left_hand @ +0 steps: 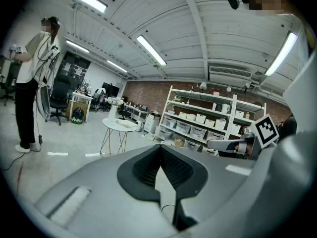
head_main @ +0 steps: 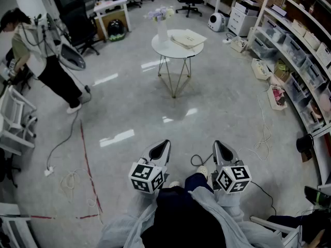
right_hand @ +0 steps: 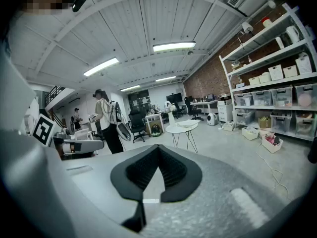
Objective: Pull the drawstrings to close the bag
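A cream cloth bag (head_main: 187,37) lies on a round white table (head_main: 158,46) several steps ahead of me, beside a white vase of flowers (head_main: 162,27). The drawstrings are too small to make out. My left gripper (head_main: 164,143) and right gripper (head_main: 217,143) are held side by side at waist height, far short of the table. Both are shut with nothing between the pads. The left gripper view has its jaws (left_hand: 160,148) closed, with the table (left_hand: 120,125) small in the distance. The right gripper (right_hand: 158,148) is likewise closed, the table (right_hand: 182,128) and bag (right_hand: 188,124) beyond it.
Grey floor lies between me and the table. A person (head_main: 36,56) stands at the far left near chairs. Storage shelves (head_main: 305,61) with boxes line the right wall. A red tape line (head_main: 88,169) and loose cables (head_main: 62,143) run across the floor at left.
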`<state>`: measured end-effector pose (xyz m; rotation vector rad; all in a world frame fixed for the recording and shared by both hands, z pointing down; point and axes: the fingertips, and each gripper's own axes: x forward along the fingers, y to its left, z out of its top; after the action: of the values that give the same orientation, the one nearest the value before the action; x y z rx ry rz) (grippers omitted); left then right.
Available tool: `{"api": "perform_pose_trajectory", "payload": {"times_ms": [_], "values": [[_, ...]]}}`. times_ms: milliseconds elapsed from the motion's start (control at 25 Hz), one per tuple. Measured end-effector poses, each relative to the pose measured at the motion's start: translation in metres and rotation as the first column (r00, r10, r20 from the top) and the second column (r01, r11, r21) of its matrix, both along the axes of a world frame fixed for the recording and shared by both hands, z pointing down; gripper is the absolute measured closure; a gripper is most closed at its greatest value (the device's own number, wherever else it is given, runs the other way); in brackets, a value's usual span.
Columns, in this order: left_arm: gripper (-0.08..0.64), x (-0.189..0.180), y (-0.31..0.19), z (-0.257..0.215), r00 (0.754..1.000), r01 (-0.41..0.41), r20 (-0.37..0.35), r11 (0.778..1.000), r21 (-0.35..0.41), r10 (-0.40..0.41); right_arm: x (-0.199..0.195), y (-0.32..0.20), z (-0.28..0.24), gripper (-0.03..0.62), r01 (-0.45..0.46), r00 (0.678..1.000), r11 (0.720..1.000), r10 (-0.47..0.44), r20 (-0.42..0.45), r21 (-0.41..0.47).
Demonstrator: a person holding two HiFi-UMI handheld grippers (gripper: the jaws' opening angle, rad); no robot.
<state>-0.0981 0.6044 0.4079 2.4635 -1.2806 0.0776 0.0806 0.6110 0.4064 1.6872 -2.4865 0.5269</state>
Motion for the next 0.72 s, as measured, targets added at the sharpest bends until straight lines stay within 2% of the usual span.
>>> {"api": "perform_pose_trajectory", "payload": {"times_ms": [400, 720], "values": [[0.546, 0.002, 0.000, 0.007, 1.000, 0.005, 0.006, 1.000, 0.000, -0.005, -0.002, 0.000, 0.007, 0.591, 0.013, 1.000, 1.000, -0.013, 0.003, 0.001], [0.546, 0.002, 0.008, 0.017, 1.000, -0.021, 0.009, 0.999, -0.039, 0.022, -0.007, 0.009, 0.008, 0.591, -0.007, 0.999, 1.000, 0.007, 0.046, -0.002]]}}
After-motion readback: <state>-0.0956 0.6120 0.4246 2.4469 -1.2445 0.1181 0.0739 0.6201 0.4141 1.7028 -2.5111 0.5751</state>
